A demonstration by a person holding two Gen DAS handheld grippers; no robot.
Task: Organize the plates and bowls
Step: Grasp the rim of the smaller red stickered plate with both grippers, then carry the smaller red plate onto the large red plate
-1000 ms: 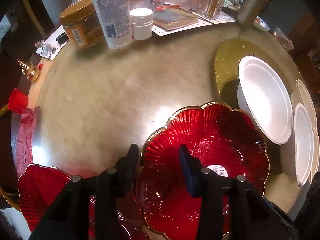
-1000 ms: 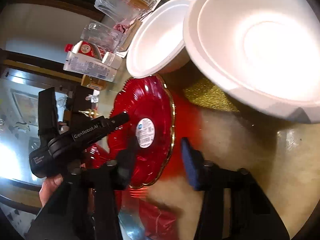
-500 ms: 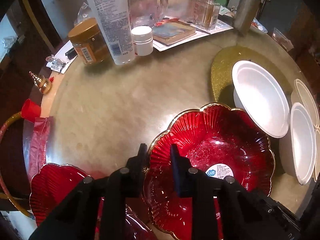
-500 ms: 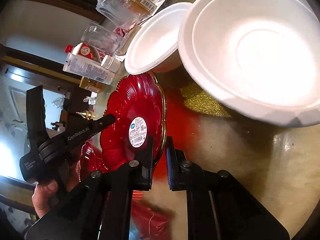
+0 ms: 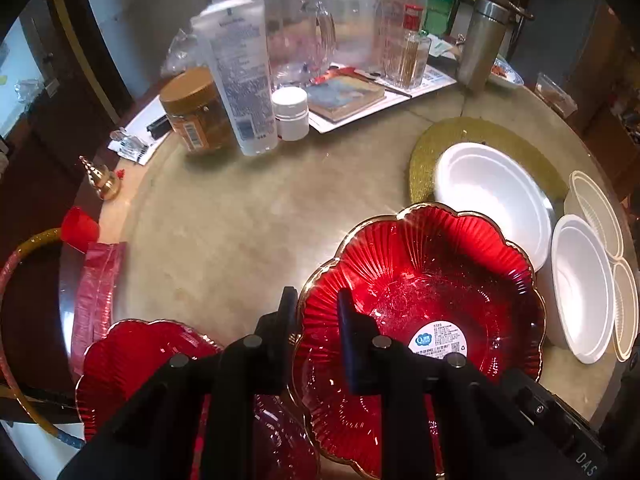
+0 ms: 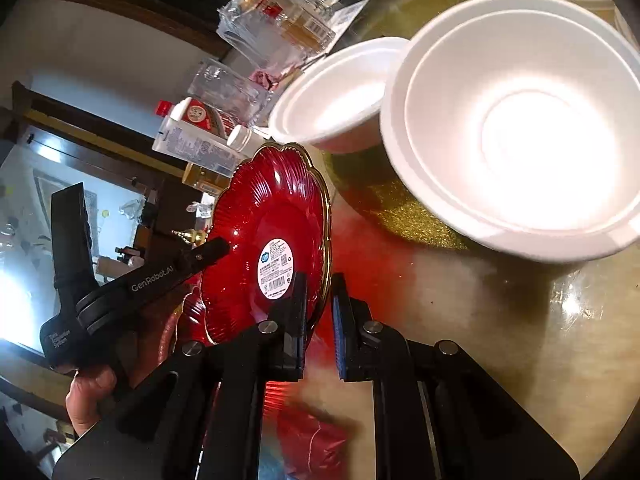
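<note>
Low at left in the left wrist view, a second red plate (image 5: 132, 364), half cut off behind the black gripper frame. Left gripper (image 5: 314, 316) just closing, pinched on the near gilt rim of the red scalloped plate (image 5: 424, 300), its lower edge hidden; right gripper (image 6: 320, 304) clamped on the opposite rim, plate raised off the round table (image 5: 240, 232). Further right, white foam bowls (image 5: 496, 196), stacking hard to make out, outermost ones cropped.

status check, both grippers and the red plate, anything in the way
Left gripper just closed on the red plate rim. Right gripper shut on the opposite rim. Plate tilted off the table. Second red plate and white bowls close by.
</note>
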